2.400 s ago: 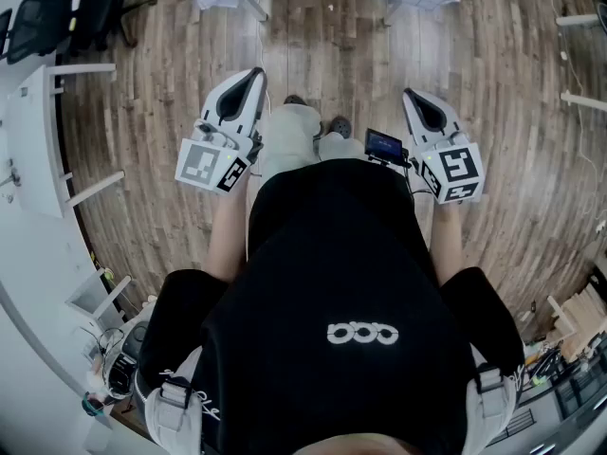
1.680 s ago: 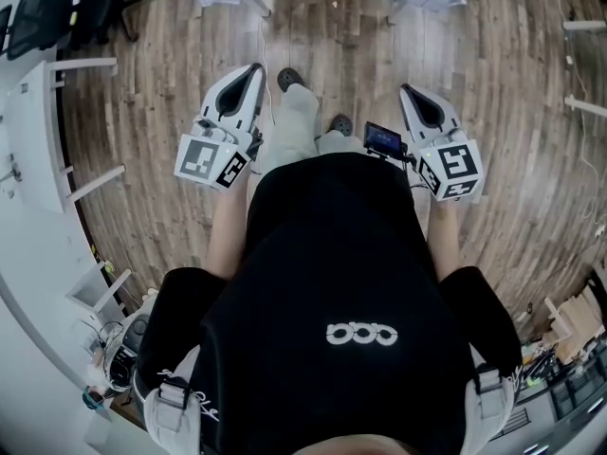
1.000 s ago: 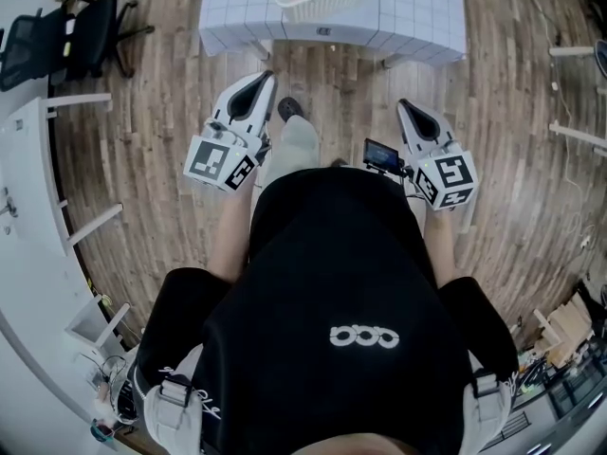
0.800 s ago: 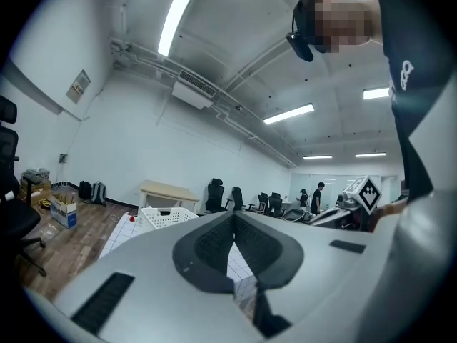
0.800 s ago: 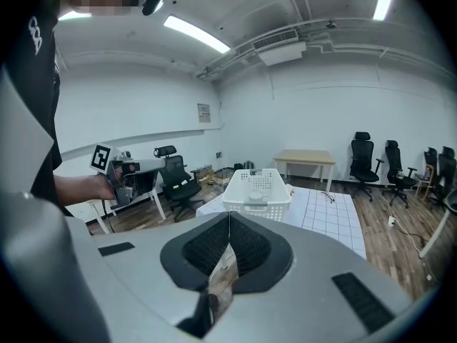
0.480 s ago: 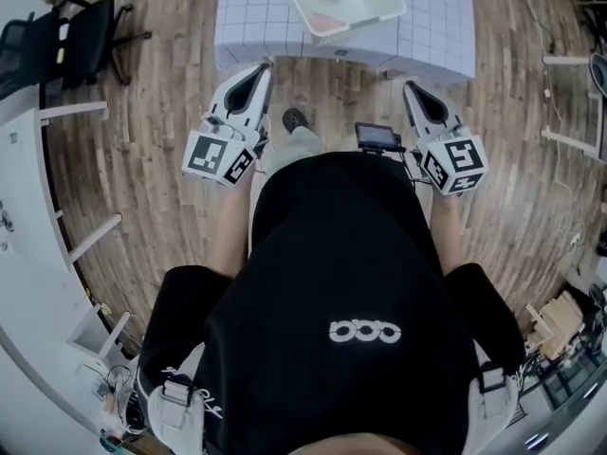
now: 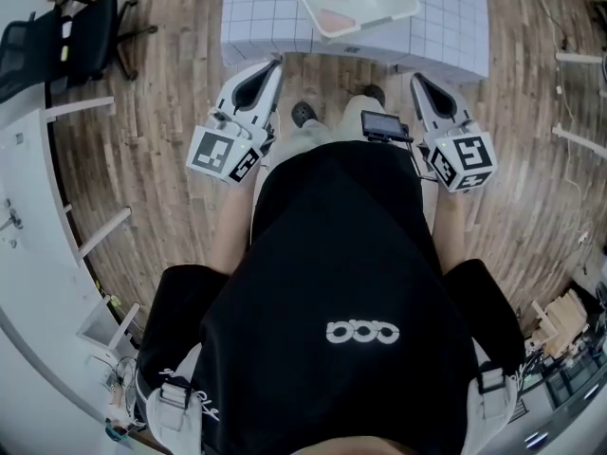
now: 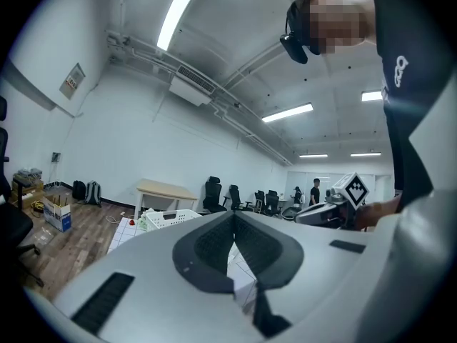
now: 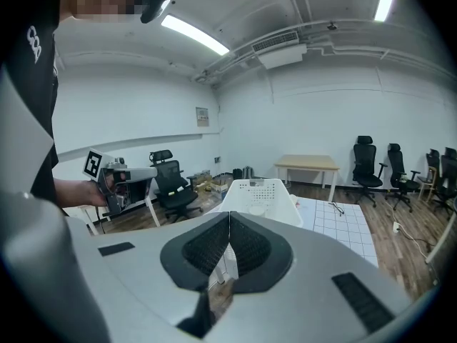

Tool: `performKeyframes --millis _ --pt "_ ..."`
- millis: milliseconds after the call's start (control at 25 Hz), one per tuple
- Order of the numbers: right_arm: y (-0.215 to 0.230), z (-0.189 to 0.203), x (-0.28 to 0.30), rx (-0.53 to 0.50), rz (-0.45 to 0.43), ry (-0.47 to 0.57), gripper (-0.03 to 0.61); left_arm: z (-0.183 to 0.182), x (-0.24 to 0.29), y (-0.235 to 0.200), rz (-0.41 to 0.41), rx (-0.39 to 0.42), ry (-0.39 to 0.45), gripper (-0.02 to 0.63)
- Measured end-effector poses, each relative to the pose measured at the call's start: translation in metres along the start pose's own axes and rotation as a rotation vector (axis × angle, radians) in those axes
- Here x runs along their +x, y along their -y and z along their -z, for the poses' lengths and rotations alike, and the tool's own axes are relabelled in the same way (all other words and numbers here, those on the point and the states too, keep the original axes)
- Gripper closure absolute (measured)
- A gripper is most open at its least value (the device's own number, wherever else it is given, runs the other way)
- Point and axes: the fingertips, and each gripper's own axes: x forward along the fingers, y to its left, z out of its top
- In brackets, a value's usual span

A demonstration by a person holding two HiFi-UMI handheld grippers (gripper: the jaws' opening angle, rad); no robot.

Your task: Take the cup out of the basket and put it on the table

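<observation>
Where the cup [image 9: 257, 209] sits: low inside the basket [image 7: 375, 24], a small pale round shape, too small to read its detail.
Basket: white plastic with sloping, perforated walls, standing on the surface [image 7: 261, 17].
Surface: white sheet ruled in squares, above a wood-plank floor.
Left claw [image 7: 268, 69]: ribbed dark pads pressed together, nothing between them, just short of the near edge.
Right claw [image 7: 417, 81]: likewise closed and empty.
Handling: probably light, stiff and smooth enough to slip; pinching one wall at the rim looks the safest hold.
</observation>
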Motion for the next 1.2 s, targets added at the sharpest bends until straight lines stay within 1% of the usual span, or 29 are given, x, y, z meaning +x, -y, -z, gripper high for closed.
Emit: performKeyframes --millis 320,640,840,960,1200 --pt "0.029 -0.019 0.036 -0.038 -0.071 0.012 0.554 0.004 0.034 -0.009 -0.031 -0.004 -0.011 0.604" --pt "0.087 -0.040 0.076 -0.029 -0.189 0.005 0.554 0.004 0.100 -0.018 -0.100 -0.021 -0.052 0.604" --pt "0.115 -0.031 0.089 -0.004 -0.265 -0.002 0.554 0.012 0.141 -0.009 -0.132 -0.024 -0.069 0.604" --pt "0.133 -0.032 0.102 0.001 -0.288 -0.015 0.554 0.011 0.164 -0.010 -0.143 -0.028 -0.074 0.604" --pt "0.170 -0.035 0.122 -0.010 -0.302 -0.034 0.554 0.015 0.196 -0.014 -0.158 -0.039 -0.087 0.604"
